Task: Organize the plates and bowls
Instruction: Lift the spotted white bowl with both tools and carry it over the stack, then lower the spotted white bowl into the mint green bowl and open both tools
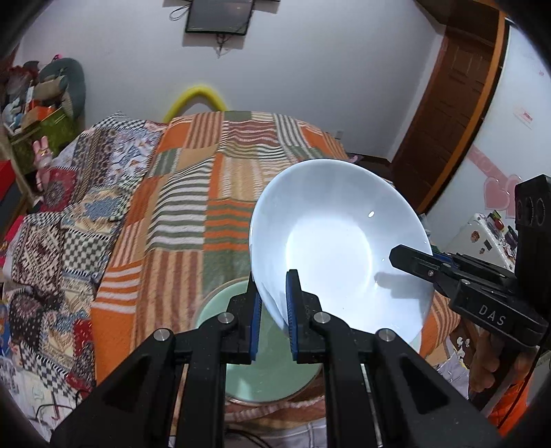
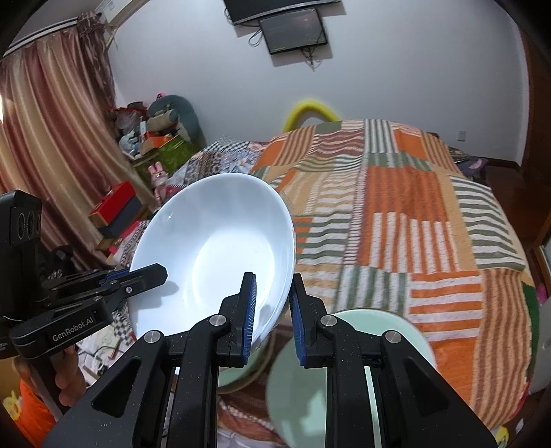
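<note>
Right now I have both grippers on the same white bowl (image 1: pixel 339 241), which hangs tilted in the air above the bed (image 1: pixel 220 165) with its patchwork striped quilt. My left gripper (image 1: pixel 274 318) has its jaws pinching the bowl's near-left rim, one blue pad inside the bowl and one outside. My right gripper (image 2: pixel 272 318) has its jaws pinching the opposite rim the same way, one pad inside the bowl and one against its outer wall. From the left wrist view I see the right gripper reaching in from the right, its fingertip over the bowl's inner wall; from the right wrist view the left gripper comes in from the left with its upper finger lying over the rim.

Below the white bowl, near the foot of the bed, sits a pale green plate (image 1: pixel 261 375), partly hidden behind my left gripper. In the right wrist view I also see a second pale green dish (image 2: pixel 351 372) just beside it, lower right, blurred and close to the lens; whether it is a plate or a bowl I cannot tell. The white bowl touches neither green piece as far as I can see.

A dark screen (image 2: pixel 292 31) hangs on the far wall, and curtains (image 2: pixel 51 138) cover the left side of the room.
</note>
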Demonstrator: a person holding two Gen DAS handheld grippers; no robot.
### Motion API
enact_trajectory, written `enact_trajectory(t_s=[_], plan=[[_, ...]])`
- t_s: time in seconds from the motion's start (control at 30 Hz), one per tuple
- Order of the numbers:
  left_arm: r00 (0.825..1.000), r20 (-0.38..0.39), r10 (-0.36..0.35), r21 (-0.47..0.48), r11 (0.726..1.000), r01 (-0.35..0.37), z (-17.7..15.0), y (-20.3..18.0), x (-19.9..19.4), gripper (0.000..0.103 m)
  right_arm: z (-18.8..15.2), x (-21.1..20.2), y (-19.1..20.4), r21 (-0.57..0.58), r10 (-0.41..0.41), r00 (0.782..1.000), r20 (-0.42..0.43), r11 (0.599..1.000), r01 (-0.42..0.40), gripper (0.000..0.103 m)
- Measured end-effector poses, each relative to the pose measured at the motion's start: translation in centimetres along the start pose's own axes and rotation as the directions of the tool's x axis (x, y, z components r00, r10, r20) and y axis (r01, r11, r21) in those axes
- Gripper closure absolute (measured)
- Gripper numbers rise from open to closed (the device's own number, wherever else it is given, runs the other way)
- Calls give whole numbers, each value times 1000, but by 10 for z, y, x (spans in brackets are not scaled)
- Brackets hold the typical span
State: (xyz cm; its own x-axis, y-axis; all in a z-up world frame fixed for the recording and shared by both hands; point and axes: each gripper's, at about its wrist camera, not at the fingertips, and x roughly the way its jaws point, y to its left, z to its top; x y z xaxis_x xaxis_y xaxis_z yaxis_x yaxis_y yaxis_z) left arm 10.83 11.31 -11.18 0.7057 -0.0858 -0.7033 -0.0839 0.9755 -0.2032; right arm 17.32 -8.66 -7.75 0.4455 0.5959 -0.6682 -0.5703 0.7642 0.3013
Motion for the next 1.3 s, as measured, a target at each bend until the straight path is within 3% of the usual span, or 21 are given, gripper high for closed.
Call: enact_trajectory(t_s=[0.33, 0.9, 1.3], plan=[[998, -37, 53, -53, 997, -55, -26, 33, 4, 91, -16, 26, 23, -20, 32, 998, -61, 999, -33, 86], [981, -181, 72, -111, 989, -93, -66, 62, 53, 91, -48, 62, 35, -18, 5, 981, -193, 1000, -9, 86], [974, -216, 69, -122, 988, -97, -76, 69, 71, 90, -56, 75, 34, -31, -10, 972, -233, 1000, 3, 85]])
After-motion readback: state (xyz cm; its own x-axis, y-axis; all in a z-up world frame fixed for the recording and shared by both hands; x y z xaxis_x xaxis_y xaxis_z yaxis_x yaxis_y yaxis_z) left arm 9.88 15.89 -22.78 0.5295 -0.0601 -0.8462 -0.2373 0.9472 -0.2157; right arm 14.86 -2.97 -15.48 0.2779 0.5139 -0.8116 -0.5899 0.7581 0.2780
